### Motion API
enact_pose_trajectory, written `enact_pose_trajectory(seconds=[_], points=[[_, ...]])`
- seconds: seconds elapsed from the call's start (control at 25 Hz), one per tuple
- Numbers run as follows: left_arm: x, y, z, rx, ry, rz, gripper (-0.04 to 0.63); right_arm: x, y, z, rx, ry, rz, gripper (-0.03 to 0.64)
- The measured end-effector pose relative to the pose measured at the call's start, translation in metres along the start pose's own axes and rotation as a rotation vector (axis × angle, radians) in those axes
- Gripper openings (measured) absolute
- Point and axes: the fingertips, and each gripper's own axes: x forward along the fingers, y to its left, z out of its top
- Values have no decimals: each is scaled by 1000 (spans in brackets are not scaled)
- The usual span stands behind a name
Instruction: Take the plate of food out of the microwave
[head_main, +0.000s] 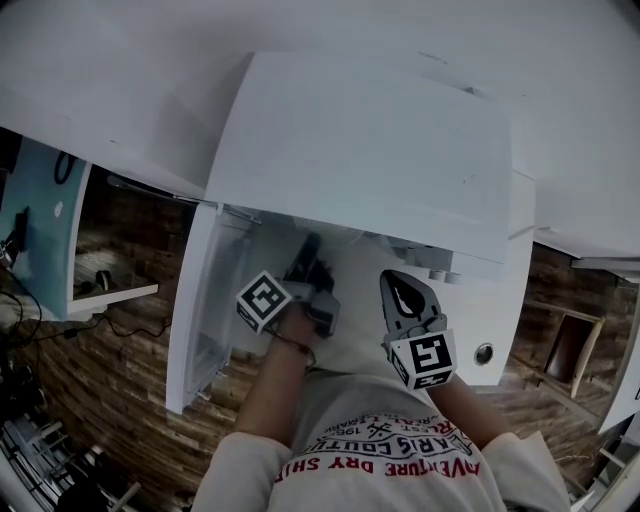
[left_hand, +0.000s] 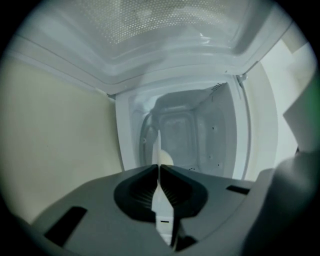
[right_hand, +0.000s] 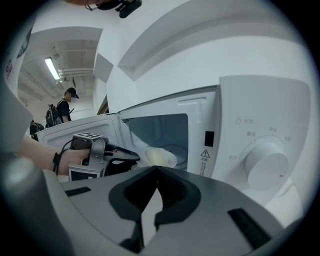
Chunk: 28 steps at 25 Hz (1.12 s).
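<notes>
The white microwave stands with its door swung open to the left. In the left gripper view, my left gripper reaches into the cavity and is shut on the thin white rim of the plate, seen edge-on, with pale food just behind. The right gripper view shows the plate of pale food on the cavity floor, the left gripper at its near edge. My right gripper is shut and empty, held in front of the control panel. In the head view the plate is hidden.
A round white dial sits on the control panel right of the cavity. The open door bounds the left side. White cabinets hang overhead. A person stands far off at the left. Wooden flooring shows below.
</notes>
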Motion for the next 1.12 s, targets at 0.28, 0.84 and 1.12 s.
enact_pose_trajectory(seconds=[0.28, 0.84, 1.12], points=[[-17, -9, -9, -92, -35, -69, 17, -21, -2, -4, -15, -11, -15, 11], [-90, -48, -51, -73, -39, -154, 17, -62, 6, 8, -50, -96, 12, 11], [-125, -71, -73, -60, -55, -199, 17, -80, 3, 23, -68, -160, 20, 11]])
